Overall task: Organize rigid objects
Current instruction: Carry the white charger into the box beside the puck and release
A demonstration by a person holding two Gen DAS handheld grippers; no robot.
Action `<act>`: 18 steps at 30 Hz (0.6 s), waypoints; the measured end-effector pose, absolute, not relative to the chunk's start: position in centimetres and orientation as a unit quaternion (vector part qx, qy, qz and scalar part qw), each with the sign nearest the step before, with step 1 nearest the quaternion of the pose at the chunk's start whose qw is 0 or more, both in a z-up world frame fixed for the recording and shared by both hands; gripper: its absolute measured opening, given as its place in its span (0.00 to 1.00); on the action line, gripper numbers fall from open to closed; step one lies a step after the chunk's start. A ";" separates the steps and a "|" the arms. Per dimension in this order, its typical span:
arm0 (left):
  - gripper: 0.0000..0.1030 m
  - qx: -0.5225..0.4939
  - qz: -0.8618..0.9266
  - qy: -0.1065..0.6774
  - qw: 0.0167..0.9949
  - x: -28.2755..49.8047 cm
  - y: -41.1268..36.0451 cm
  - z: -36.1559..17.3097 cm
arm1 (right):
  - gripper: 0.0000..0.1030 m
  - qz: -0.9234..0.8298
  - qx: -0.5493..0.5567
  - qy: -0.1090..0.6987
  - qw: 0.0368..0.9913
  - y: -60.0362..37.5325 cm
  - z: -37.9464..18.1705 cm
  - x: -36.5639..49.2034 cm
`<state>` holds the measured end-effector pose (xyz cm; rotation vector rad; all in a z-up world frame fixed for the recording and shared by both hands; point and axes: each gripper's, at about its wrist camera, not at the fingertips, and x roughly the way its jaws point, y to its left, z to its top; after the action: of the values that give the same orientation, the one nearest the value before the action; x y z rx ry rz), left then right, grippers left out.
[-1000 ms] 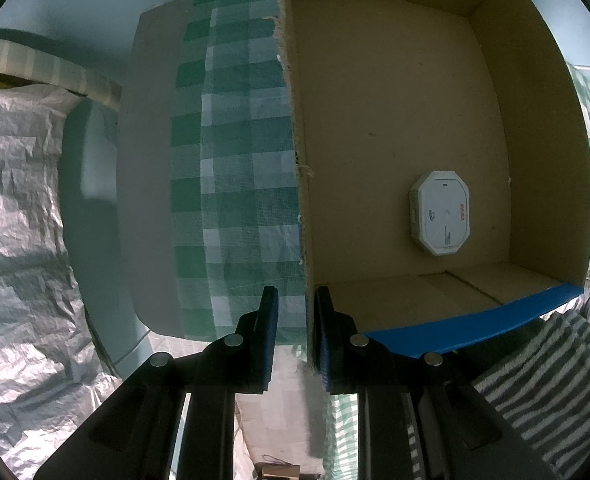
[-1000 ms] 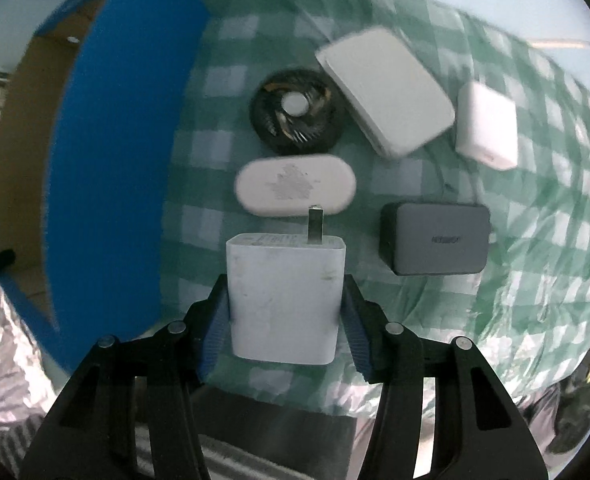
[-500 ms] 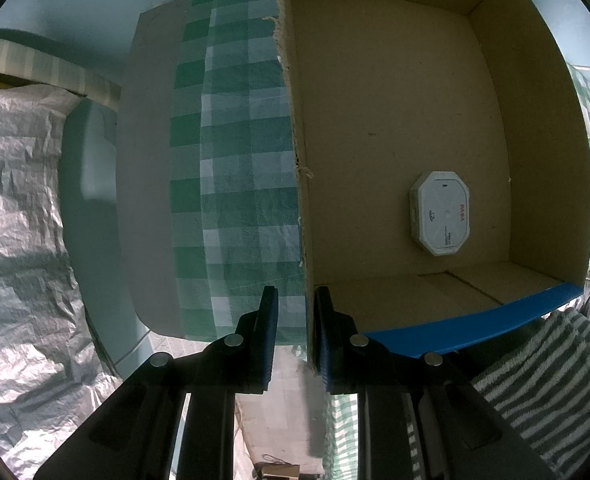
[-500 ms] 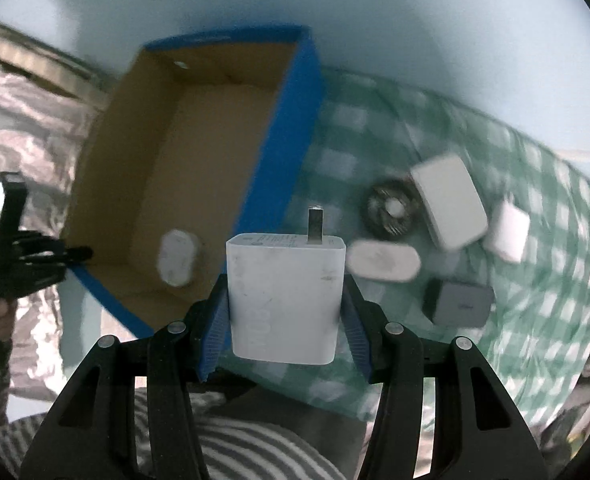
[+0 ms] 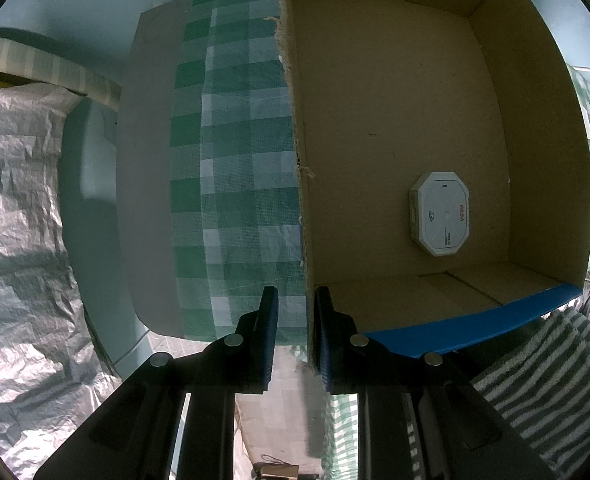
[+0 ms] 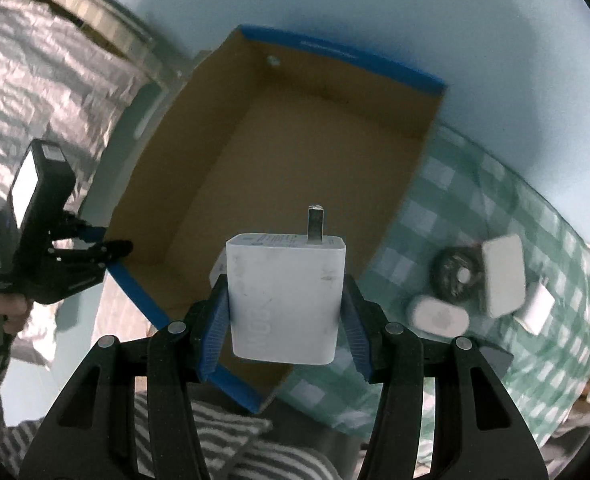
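My right claw [image 6: 285,316] points steeply down and has its blue pads closed on the sides of a white charger [image 6: 285,300], its metal prong sticking up toward the top of the frame. The charger hangs over the near end of the open cardboard box [image 6: 295,128], whose blue outer wall runs along the lower left and upper right of that view.

My left claw [image 5: 295,336] points straight down, its jaws pinched shut on the box's torn side wall [image 5: 295,120], which rises up the middle of the left view. In the right view that claw sits at the left edge, held in my hand [image 6: 3,312].

Inside the box, at centre right of the left view, a white eight-sided gadget [image 5: 441,214] lies flat on the bottom.

On the green checked cloth [image 6: 495,200] covering the worktop, at the right of the right view, lie a white oval case [image 6: 437,316], a dark round fan [image 6: 455,276], a white block [image 6: 503,276] and a smaller white plug [image 6: 537,306], all blurred.
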<state>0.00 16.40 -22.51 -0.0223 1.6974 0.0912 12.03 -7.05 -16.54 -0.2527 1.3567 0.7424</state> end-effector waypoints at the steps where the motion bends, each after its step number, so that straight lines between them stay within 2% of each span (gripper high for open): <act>1: 0.18 -0.010 0.040 0.750 0.660 0.0 16.4 -22.5 | 0.51 0.339 -0.119 0.613 0.704 -6.5 -17.0 12.0; 18: 0.18 -0.011 0.038 0.751 0.659 0.0 16.3 -22.6 | 0.51 0.336 -0.164 0.640 0.672 -4.1 -22.1 12.3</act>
<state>0.05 16.31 -22.60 -0.0240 1.7003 0.0853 12.34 -4.13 -22.05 -0.3697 1.4406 0.7568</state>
